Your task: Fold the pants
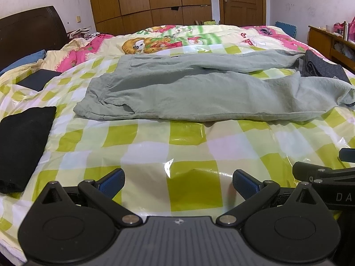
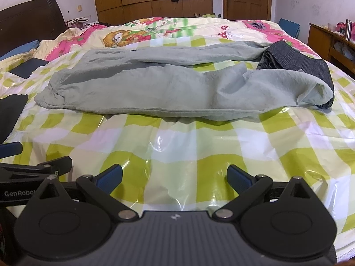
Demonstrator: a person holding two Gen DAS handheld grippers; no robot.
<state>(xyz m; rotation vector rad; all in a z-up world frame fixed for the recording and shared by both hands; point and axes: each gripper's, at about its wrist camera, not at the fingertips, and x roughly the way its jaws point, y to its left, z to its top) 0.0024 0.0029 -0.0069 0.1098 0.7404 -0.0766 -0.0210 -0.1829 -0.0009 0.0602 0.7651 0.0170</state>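
Just one grey-green pants [image 1: 199, 88] spread flat, two folded dark garments, both hand-held grippers [image 1: 177, 184] [image 2: 174, 178] gaping, empty

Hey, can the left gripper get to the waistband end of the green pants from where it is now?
Probably yes. The left gripper is open over bare checkered cover, and nothing lies between it and the green pants. The black folded cloth sits off to the left, clear of that path.
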